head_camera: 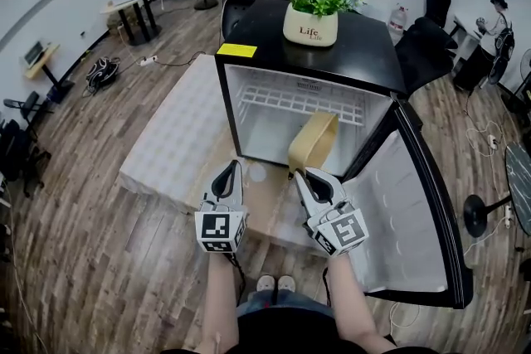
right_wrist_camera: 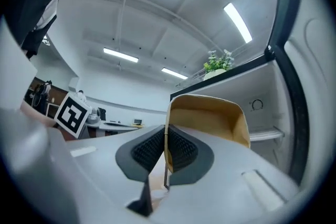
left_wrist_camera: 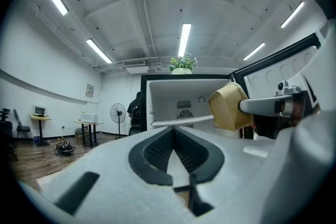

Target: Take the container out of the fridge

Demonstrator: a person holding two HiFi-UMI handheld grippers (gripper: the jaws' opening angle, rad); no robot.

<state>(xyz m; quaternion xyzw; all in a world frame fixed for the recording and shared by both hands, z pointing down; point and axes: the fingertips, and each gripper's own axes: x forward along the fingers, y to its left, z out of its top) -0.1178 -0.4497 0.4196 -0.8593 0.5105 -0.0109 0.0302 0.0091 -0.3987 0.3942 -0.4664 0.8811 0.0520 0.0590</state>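
The right tongs (right_wrist_camera: 165, 139) are clamped on one thin wall of the tan container (right_wrist_camera: 210, 118), so it hangs tilted from that single pinch. The left tongs (left_wrist_camera: 173, 134) are closed on nothing and sit just beside it, probably idle because one grip is enough for so light a thing. The container is at the mouth of the fridge (head_camera: 228, 95), below the wire shelf (head_camera: 299, 102); I cannot tell whether it is fully clear of the sill. The door (head_camera: 398, 211) stands wide at the right, giving room to pull back. A plant pot (head_camera: 310, 25) rests on top.
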